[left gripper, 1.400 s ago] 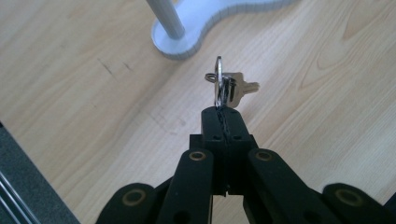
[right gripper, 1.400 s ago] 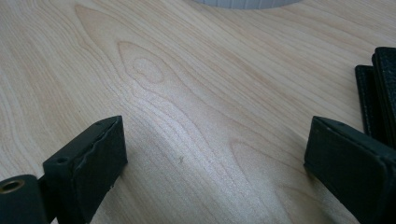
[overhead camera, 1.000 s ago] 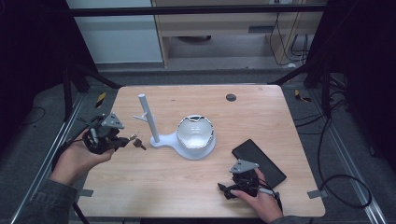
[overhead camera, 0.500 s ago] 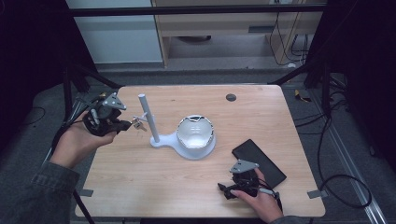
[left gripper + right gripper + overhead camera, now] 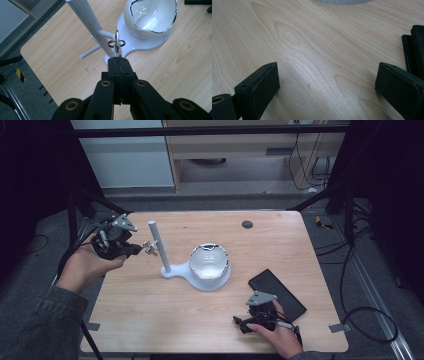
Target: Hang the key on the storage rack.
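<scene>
A white stand (image 5: 159,245) has an upright post (image 5: 85,15), short side pegs (image 5: 106,33) and a white bowl (image 5: 209,262) on its base. My left gripper (image 5: 141,249) is shut on a metal key with a dark ring (image 5: 117,46), held upright in the left gripper view (image 5: 120,62). The ring sits right at the tip of one peg; I cannot tell whether it is over it. My right gripper (image 5: 240,324) rests low on the table near the front edge, jaws wide open (image 5: 327,82) with only bare wood between them.
A black wallet (image 5: 277,292) lies just right of the right gripper, its edge by the right jaw (image 5: 415,47). A small dark disc (image 5: 247,224) sits at the table's far side. The table's left edge (image 5: 30,57) is close below the left hand.
The left hand has carried the key away from the table's left edge, rightward and farther off, up to the stand's peg. The right gripper has stayed put.
</scene>
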